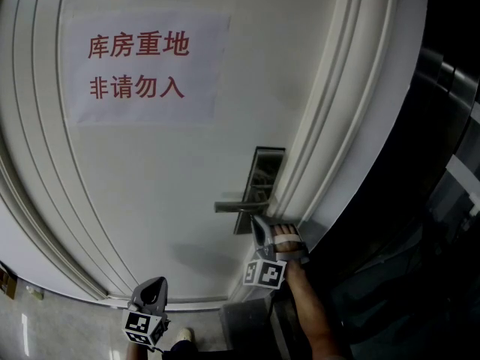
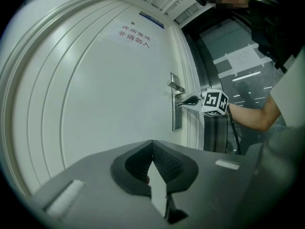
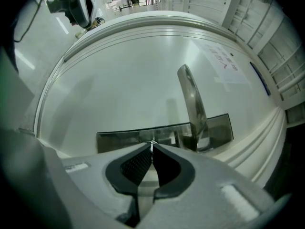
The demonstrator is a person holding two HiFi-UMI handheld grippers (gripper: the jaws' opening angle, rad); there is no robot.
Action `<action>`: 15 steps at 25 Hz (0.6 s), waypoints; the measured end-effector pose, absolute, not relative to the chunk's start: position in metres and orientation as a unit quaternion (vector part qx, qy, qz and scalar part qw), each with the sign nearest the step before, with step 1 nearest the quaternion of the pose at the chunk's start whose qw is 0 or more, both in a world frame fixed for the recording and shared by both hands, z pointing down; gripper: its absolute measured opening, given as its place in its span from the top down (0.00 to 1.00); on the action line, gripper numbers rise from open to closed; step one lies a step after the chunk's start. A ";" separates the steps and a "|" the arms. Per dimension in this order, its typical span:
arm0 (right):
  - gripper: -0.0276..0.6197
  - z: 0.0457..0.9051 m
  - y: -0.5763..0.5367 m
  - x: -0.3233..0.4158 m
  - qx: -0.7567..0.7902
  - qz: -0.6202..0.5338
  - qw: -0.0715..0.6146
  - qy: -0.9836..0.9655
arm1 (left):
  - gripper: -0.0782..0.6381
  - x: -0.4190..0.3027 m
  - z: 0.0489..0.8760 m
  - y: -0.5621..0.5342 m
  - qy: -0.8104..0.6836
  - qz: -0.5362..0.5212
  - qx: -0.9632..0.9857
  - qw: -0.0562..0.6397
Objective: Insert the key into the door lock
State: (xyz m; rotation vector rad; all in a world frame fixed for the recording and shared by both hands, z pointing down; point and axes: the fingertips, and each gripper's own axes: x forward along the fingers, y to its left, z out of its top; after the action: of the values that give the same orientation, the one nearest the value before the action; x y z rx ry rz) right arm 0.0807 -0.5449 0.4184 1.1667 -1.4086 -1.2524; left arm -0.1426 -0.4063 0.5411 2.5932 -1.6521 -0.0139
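Note:
A white door (image 1: 150,201) carries a dark metal lock plate (image 1: 264,163) with a lever handle (image 1: 236,203). My right gripper (image 1: 260,227) points level at the lower part of the plate and is shut on a small silver key (image 3: 152,145). Only the key's tip shows, right at the lock plate (image 3: 124,140), below the handle (image 3: 190,99). The left gripper view shows the right gripper (image 2: 183,102) up against the lock plate (image 2: 177,120). My left gripper (image 1: 150,291) hangs lower left, away from the door, with its jaws together and nothing between them (image 2: 152,144).
A paper sign (image 1: 142,66) with red characters is stuck high on the door. Ribbed frame mouldings (image 1: 330,126) run beside the lock. Beyond them stands a dark glass panel (image 1: 442,163). The person's forearm (image 1: 307,306) reaches in from below.

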 end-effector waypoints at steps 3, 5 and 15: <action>0.93 0.418 -0.545 0.081 0.473 -0.504 0.444 -0.570 | 0.89 -0.141 0.540 -0.405 -0.538 -0.007 0.843 0.033; 0.93 0.418 -0.546 0.081 0.476 -0.501 0.442 -0.571 | 0.89 -0.140 0.539 -0.403 -0.537 -0.007 0.843 0.032; 0.80 0.420 -0.540 0.079 0.481 -0.487 0.419 -0.597 | 0.89 -0.145 0.537 -0.392 -0.544 -0.005 0.839 0.029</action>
State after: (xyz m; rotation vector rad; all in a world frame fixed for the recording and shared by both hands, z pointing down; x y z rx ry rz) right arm 0.0794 -0.5398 0.4203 1.2066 -1.4968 -1.2214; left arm -0.1445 -0.3920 0.5373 2.5883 -1.6778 -0.0157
